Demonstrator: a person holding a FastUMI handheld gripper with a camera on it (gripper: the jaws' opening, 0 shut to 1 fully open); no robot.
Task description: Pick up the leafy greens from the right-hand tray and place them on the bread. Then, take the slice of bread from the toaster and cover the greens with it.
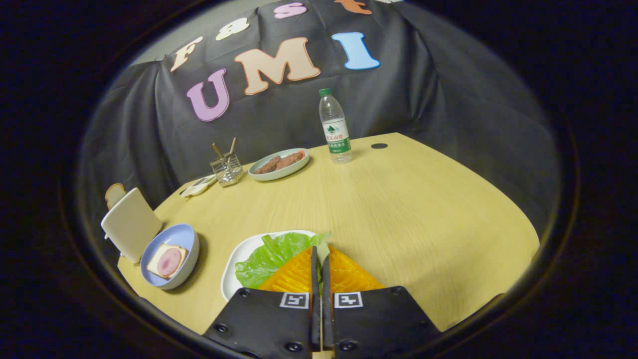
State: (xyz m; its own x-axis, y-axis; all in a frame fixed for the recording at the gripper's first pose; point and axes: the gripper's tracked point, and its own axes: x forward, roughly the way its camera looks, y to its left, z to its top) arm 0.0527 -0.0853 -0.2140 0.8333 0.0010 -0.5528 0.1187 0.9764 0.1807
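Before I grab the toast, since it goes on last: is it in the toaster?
In: the bread slice pokes up from the toaster. The gripper is shut over the greens.

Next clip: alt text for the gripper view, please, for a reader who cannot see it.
The tongs are nearly closed over the leafy greens on a white tray; whether they pinch a leaf is unclear. Left of the tray sits a blue bowl holding bread, with a toaster behind it.

I can't read any text: the clear plastic water bottle (335, 127) has a green-and-white label, its print too small.
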